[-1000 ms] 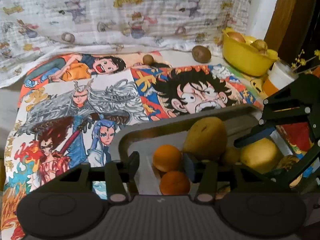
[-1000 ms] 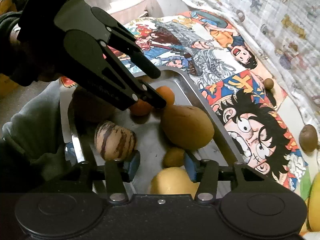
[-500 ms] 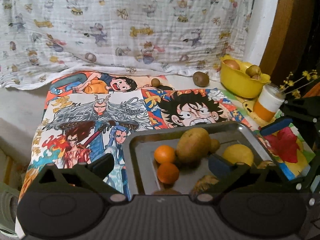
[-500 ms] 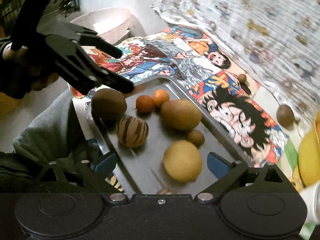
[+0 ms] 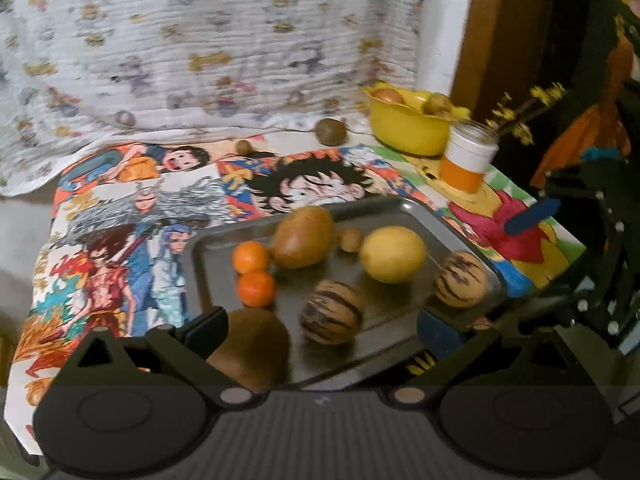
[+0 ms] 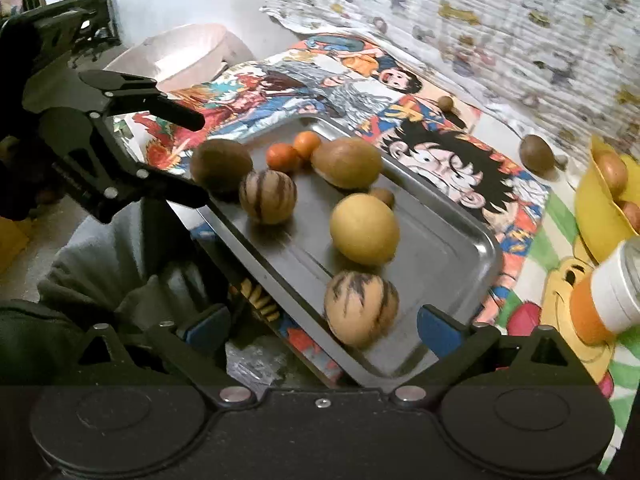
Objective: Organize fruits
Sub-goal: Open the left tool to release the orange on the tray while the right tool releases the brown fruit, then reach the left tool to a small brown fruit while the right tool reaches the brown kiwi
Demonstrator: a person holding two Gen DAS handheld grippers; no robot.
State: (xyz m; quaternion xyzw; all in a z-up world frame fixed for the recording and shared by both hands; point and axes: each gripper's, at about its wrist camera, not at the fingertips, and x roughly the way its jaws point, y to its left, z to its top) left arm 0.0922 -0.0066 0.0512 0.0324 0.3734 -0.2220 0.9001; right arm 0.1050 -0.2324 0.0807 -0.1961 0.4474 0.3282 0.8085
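A steel tray (image 5: 200,248) on the cartoon cloth holds two oranges (image 5: 252,257), a big brown fruit (image 5: 304,236), a yellow fruit (image 5: 392,254), two striped fruits (image 5: 331,312), a small kiwi (image 5: 351,239) and a dark brown fruit (image 5: 252,348). My left gripper (image 5: 322,326) hovers over the tray's near edge, wide open and empty; the right wrist view shows it (image 6: 198,160) beside the dark brown fruit (image 6: 222,164). Above the tray's other end, my right gripper (image 6: 323,327) has its jaws opening. A striped fruit (image 6: 360,308) lies below between them, untouched.
A yellow bowl (image 5: 412,124) of fruit and a jar (image 5: 468,160) with yellow flowers stand at the back right. Two loose kiwis (image 5: 330,132) lie on the cloth by the hanging patterned sheet. A pink basin (image 6: 188,56) and a person's grey sleeve (image 6: 100,256) are at the left.
Both grippers have pulled back and up from the tray, and their jaws have gone from narrow to wide. More of the tray and its fruit shows now.
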